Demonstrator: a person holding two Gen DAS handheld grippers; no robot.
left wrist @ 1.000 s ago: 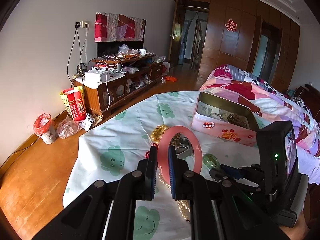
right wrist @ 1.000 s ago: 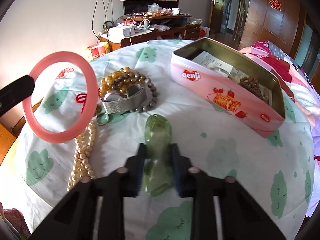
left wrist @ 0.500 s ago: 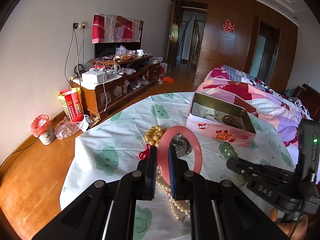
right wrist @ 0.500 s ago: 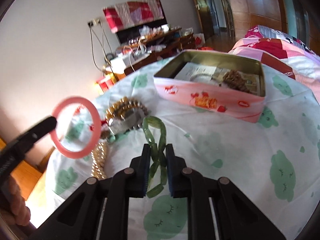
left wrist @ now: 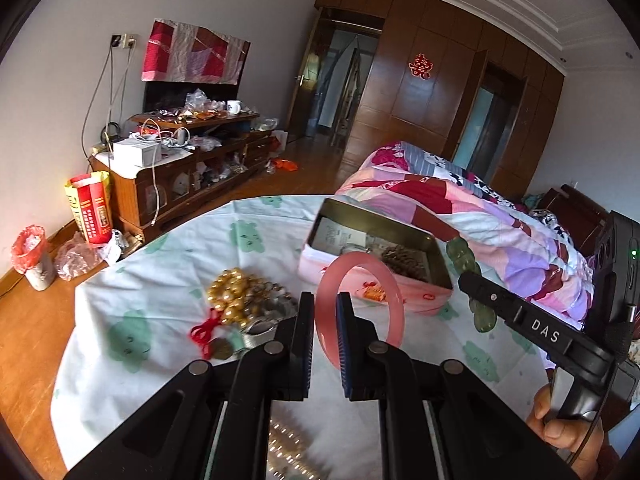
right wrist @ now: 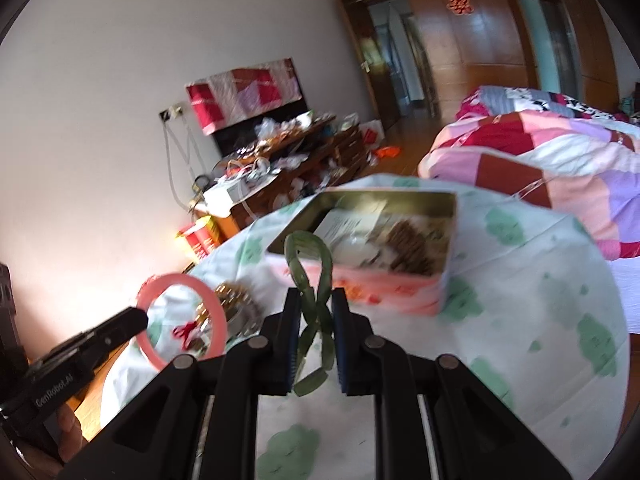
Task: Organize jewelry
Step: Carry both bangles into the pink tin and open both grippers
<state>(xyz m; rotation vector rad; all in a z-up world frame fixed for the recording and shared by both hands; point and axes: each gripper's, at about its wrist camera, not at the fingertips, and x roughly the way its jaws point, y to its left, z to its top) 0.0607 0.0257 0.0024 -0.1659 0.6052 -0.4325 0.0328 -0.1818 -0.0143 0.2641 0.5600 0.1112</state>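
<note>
Bedroom clutter frames a round desk [left wrist: 168, 280] under a cloud-print cloth. On it, an open pink Genji tin [left wrist: 416, 294] stands near a heap of gold bead bracelets [left wrist: 234, 294]. The left gripper [left wrist: 325, 320] has its fingers clamped on the near rim of a pink bangle [left wrist: 390, 280], held upright above the cloth. The right gripper [right wrist: 316, 316] pinches a green bead bracelet [right wrist: 308, 276] mid-loop, just before the tin. The bangle looks rigid, smooth and probably brittle, so an edge grip may slip. The green loop seems limp and light and will sag; holding it at the middle suits it.
</note>
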